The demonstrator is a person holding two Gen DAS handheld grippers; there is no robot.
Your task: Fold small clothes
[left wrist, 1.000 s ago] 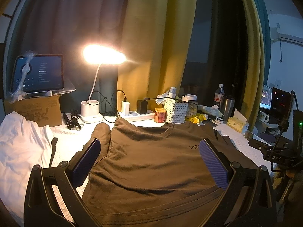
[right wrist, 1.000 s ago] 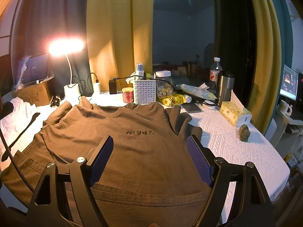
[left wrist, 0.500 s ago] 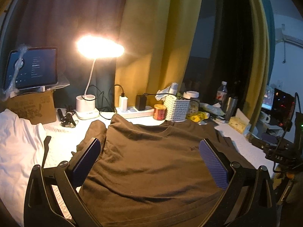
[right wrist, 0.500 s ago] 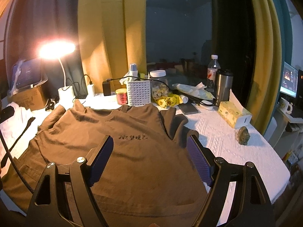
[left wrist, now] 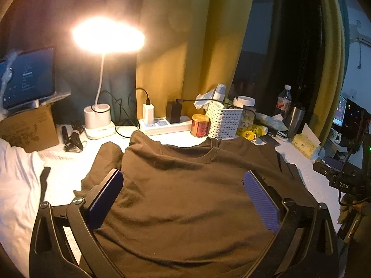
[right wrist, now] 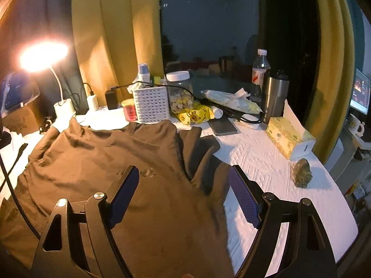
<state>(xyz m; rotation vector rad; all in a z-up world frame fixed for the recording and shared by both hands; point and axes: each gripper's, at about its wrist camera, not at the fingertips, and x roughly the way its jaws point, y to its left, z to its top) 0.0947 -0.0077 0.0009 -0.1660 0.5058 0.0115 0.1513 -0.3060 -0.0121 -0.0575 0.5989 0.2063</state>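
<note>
Brown T-shirt [left wrist: 185, 197] spread front-up across the middle of the table [right wrist: 266, 157], collar toward the far edge, hem at the near edge. Left sleeve bunched toward the lamp [left wrist: 99, 118] at the far left; right sleeve crumpled beside the white basket [right wrist: 151, 104]. Left gripper [left wrist: 183, 183] above the chest of the shirt, jaws spread wide, nothing between the blue pads [left wrist: 106, 197]. Right gripper [right wrist: 184, 180] over the shirt's right side, likewise released and empty. White cloth [left wrist: 16, 185] heaped along the left edge. Tissue box [right wrist: 289, 139] and small stone [right wrist: 302, 172] near the right edge, apart from the shirt.
</note>
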